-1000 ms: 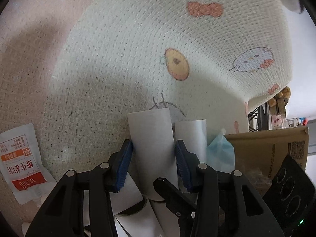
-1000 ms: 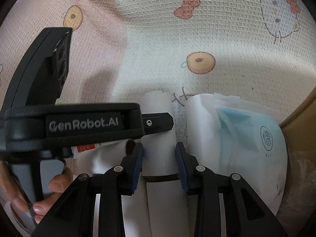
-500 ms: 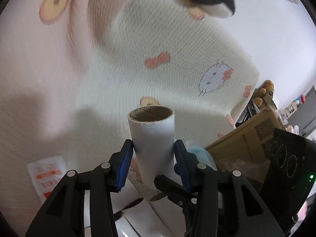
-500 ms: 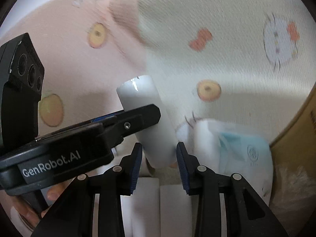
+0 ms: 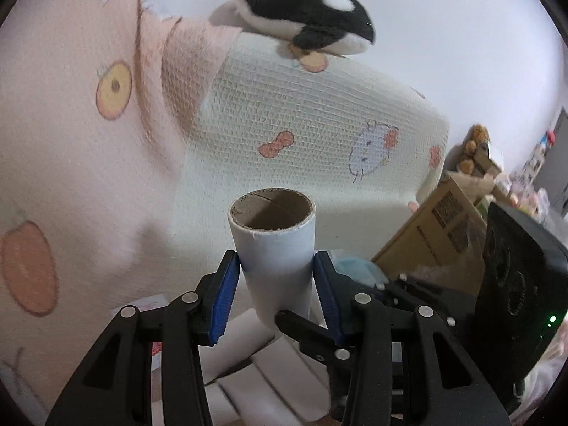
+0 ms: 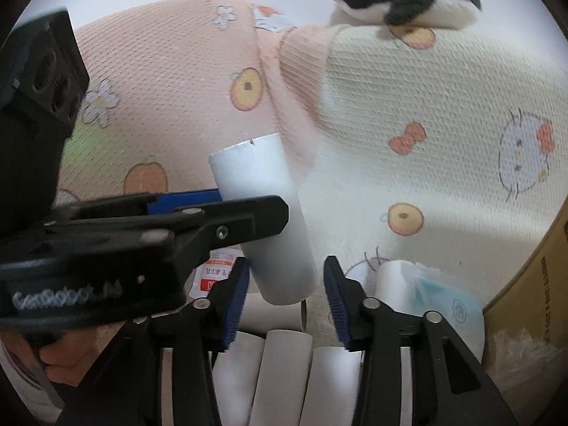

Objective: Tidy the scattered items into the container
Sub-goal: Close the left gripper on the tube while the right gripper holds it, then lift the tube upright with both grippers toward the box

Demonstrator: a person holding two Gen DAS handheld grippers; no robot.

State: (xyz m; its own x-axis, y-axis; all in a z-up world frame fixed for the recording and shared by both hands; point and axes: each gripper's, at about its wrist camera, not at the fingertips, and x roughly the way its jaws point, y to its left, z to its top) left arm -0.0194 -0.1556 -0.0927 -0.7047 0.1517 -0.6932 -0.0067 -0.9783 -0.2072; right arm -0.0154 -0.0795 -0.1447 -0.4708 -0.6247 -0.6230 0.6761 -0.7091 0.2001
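Note:
My left gripper (image 5: 275, 277) is shut on a white cardboard tube (image 5: 273, 248), held off the blanket with its open brown end up. The right wrist view shows the same tube (image 6: 269, 220) tilted, its lower end between the jaws of my right gripper (image 6: 285, 280). Those jaws are opening, and a gap shows beside the right pad. Several more white tubes (image 6: 284, 372) lie side by side below. Right of them are a blue mask packet (image 6: 443, 301) and the brown cardboard box (image 5: 443, 227), with crumpled clear plastic inside.
A pink and cream cartoon-print blanket (image 5: 301, 124) covers the surface. On its far fold sits a black and white orca plush (image 5: 312, 14). A red and white sachet (image 6: 216, 273) lies left of the tubes. A hand (image 6: 71, 355) grips the left gripper's handle.
Both grippers rose and tilted up, lifting the tube off the blanket; the plush came into view. The right jaws, closed on the tube before, have spread apart.

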